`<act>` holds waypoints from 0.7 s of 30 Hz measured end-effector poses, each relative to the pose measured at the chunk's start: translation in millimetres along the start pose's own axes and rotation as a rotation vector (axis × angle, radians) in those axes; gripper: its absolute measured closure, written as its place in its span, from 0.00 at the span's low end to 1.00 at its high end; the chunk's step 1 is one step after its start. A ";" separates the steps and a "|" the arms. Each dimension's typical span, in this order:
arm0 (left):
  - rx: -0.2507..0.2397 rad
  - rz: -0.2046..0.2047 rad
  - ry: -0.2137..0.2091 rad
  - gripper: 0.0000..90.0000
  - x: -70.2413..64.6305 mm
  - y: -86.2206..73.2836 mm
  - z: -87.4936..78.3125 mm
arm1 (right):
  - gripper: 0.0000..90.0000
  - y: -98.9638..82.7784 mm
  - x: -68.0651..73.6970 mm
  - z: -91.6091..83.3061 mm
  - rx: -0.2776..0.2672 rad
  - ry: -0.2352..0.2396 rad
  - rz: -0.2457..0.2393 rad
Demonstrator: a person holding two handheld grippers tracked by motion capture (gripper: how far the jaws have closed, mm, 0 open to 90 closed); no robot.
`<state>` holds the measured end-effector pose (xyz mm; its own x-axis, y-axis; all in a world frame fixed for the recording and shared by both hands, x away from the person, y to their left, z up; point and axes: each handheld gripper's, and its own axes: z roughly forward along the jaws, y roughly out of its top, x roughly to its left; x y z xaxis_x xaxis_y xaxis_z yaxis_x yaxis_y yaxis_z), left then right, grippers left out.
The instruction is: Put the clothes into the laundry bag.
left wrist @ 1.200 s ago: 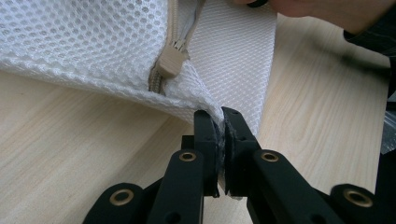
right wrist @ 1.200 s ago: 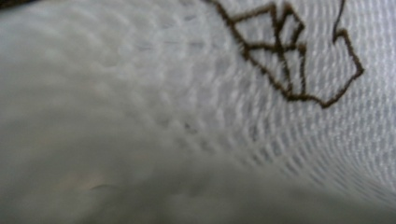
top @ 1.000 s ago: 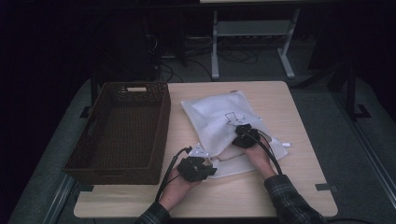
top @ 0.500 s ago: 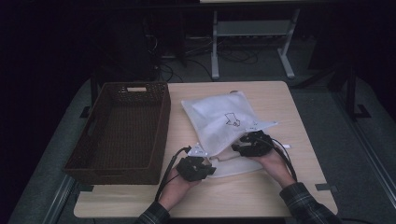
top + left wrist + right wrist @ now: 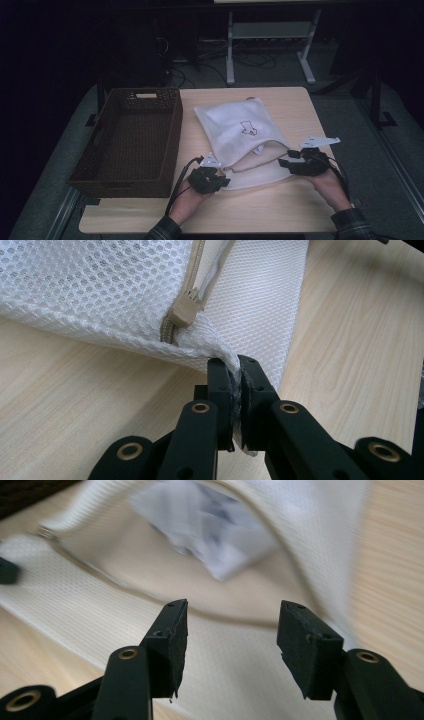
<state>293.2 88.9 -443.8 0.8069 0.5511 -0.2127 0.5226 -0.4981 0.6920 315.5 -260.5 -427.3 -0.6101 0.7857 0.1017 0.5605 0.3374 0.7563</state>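
Observation:
A white mesh zip bag (image 5: 235,131) lies on the wooden table (image 5: 300,105), its near mouth gaping. My left gripper (image 5: 225,173) is shut on the bag's near left corner (image 5: 220,347), just past the beige zipper pull (image 5: 182,310). My right gripper (image 5: 289,158) hovers at the bag's right end. Its jaws have just been opening and stand apart with nothing between them. In the right gripper view, the right gripper (image 5: 232,630) faces the open mouth of the bag (image 5: 300,525), where a white label (image 5: 220,540) shows blurred inside.
A dark wicker basket (image 5: 174,131) stands on the left of the table, close to the bag. Bare tabletop runs along the near edge and to the right of the bag. Beyond the table, a metal stand (image 5: 231,55) and cables sit on the dark floor.
My right gripper has moved from over the bag's middle out to its right end and stands wider apart. The bag's mouth now gapes. The left gripper has stayed put.

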 end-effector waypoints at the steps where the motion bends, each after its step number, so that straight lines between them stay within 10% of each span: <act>1: -0.001 -0.001 0.001 0.95 -0.1 0.0 -0.1 | 0.50 -4.0 -5.2 -3.1 0.003 -0.014 0.008; 11: 0.000 0.000 0.005 0.95 0.4 -0.2 -0.1 | 0.50 -35.3 -43.8 -16.2 0.033 -0.069 0.127; 21: -0.001 -0.007 0.027 0.95 4.0 -1.1 -1.1 | 0.76 -37.0 -34.5 0.7 0.103 -0.013 0.102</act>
<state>295.6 92.4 -444.6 0.7955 0.5722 -0.1992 0.5281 -0.4937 0.6909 316.2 -299.7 -459.3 -0.5404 0.8250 0.1655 0.6741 0.3067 0.6720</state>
